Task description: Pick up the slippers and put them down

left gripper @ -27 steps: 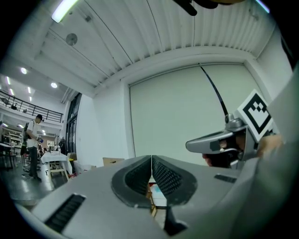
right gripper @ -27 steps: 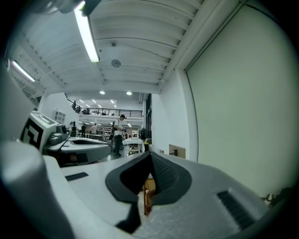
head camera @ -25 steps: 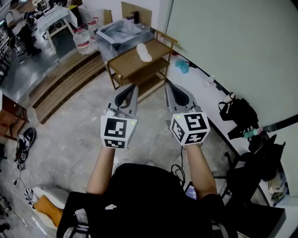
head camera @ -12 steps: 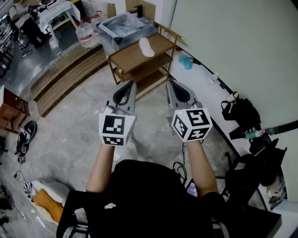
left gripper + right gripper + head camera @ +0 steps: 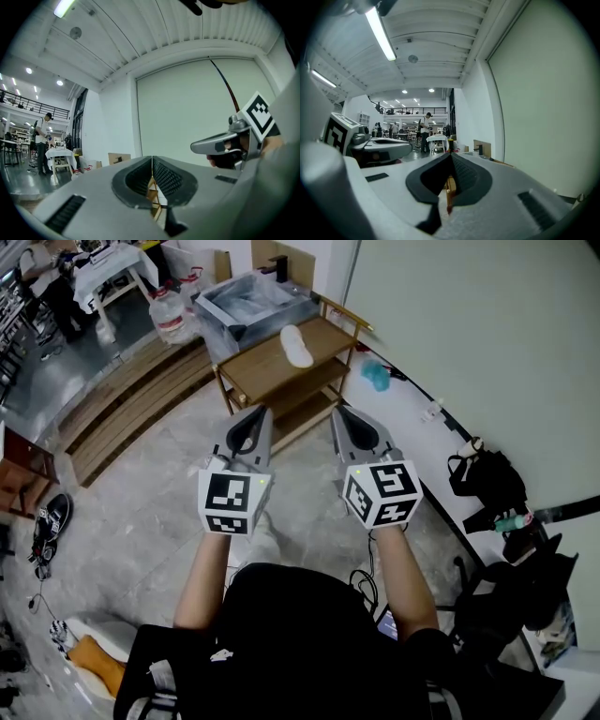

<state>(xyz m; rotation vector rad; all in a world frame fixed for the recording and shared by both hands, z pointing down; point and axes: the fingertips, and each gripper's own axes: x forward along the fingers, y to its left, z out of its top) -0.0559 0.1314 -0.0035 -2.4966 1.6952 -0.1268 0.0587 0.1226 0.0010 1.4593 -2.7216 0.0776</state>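
A single white slipper lies on the top board of a low wooden shelf unit against the wall. My left gripper and right gripper are held side by side in front of the shelf, short of it and pointing level toward it. Both are shut with nothing in them. In the left gripper view the jaws meet in a thin line, with a sliver of the shelf showing under them. The right gripper's jaws meet the same way. No second slipper shows on the shelf.
A clear plastic bin and water jugs stand behind the shelf. Wooden planks lie to its left. Black bags and a teal object sit along the right wall. A black sandal lies far left.
Both grippers, still shut, have drifted a little toward the shelf together with the person. The slipper has not moved.
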